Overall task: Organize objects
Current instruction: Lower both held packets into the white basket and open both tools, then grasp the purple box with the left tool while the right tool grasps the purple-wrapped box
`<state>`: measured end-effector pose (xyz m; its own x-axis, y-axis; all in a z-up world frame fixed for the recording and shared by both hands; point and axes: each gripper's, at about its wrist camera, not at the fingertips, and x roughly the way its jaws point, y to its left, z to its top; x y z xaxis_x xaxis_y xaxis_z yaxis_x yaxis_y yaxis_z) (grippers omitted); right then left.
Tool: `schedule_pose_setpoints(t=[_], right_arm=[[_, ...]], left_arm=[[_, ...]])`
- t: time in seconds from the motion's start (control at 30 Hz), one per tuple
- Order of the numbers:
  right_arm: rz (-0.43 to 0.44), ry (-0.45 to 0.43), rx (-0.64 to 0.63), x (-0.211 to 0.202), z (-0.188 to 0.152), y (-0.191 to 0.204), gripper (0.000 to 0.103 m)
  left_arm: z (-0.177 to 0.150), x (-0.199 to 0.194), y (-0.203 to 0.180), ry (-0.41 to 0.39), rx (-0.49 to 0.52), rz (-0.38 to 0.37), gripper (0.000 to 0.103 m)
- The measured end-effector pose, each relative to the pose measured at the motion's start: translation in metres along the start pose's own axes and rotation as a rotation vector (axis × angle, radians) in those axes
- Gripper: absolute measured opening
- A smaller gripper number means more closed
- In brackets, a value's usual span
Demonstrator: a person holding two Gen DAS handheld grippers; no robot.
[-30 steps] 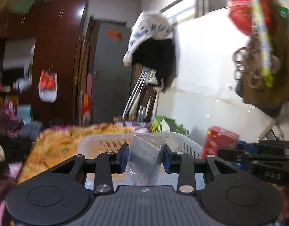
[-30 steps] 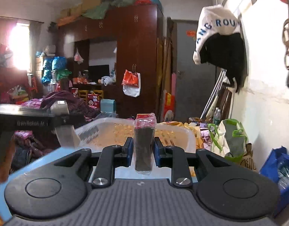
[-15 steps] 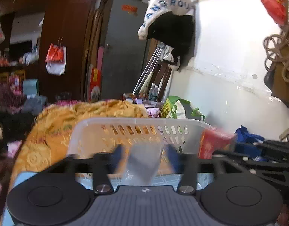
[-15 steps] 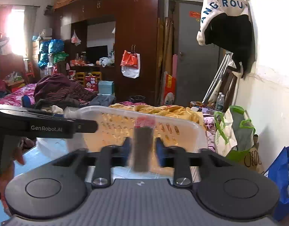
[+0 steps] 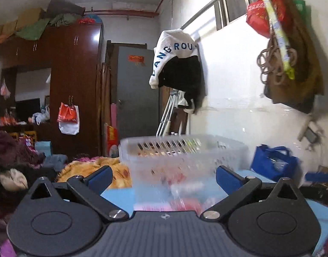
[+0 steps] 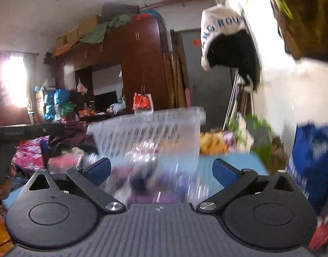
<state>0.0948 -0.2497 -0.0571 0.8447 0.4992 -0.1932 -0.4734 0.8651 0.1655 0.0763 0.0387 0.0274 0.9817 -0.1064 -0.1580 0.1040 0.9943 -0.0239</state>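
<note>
The white slotted basket (image 5: 183, 150) sits centre frame in both views, on the light-blue surface (image 5: 119, 197), just ahead of both tools. We read it as the collecting bin: it's set w/ its open top up and within easy reach so items can go in from above. Through the perforated wall we make out pink, red and dark smears low inside, prob. packets already in there, but motion blur makes them impossible to name. The plastic looks thin and translucent, w/ rows of vertical slots under the rim.

Left gripper (image 5: 164, 177): its blue fingers (image 5: 99, 177) have just been opening and now stand spread wide, nothing between them. Right gripper (image 6: 161, 171): same, jaws just opened, fingers (image 6: 99, 171) fully apart, nothing pinched; only the blurred basket wall shows in the gap. We judge both are positioned this close so whatever gets released falls into the basket, not onto the surface.

Further out: an orange blanket (image 5: 95, 169) lower left, a blue bag (image 5: 275, 162) at right, dark wardrobe (image 5: 74, 81) upper left.
</note>
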Motion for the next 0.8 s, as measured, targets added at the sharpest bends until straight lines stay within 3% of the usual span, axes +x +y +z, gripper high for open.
schedule_pose_setpoints(t=[0.1,0.23,0.43,0.53,0.6,0.7,0.77,0.8], right_arm=[[0.019,0.041,-0.010,0.006,-0.014,0.005,0.103],[0.052,0.035,-0.029,0.009,-0.023,0.018,0.103],[0.083,0.064,-0.103,0.023,-0.026,0.038,0.098],[0.084,0.077,-0.112,0.025,-0.032,0.045,0.089],[0.075,0.074,-0.128,0.025,-0.037,0.053,0.089],[0.056,0.078,-0.174,0.026,-0.045,0.064,0.088],[0.041,0.082,-0.192,0.026,-0.046,0.065,0.083],[0.042,0.082,-0.196,0.024,-0.046,0.065,0.076]], left_arm=[[-0.024,-0.021,-0.003,-0.017,-0.009,0.018,0.103],[-0.050,-0.033,0.000,0.009,-0.040,0.017,0.102],[-0.073,-0.033,-0.006,0.058,0.013,0.018,0.092],[-0.081,-0.031,-0.002,0.067,0.000,0.023,0.084],[-0.087,-0.031,0.000,0.081,-0.009,0.018,0.073],[-0.091,-0.028,-0.003,0.096,0.003,0.012,0.071],[-0.093,-0.027,-0.008,0.098,0.018,0.014,0.063],[-0.093,-0.026,-0.010,0.100,0.023,0.012,0.059]])
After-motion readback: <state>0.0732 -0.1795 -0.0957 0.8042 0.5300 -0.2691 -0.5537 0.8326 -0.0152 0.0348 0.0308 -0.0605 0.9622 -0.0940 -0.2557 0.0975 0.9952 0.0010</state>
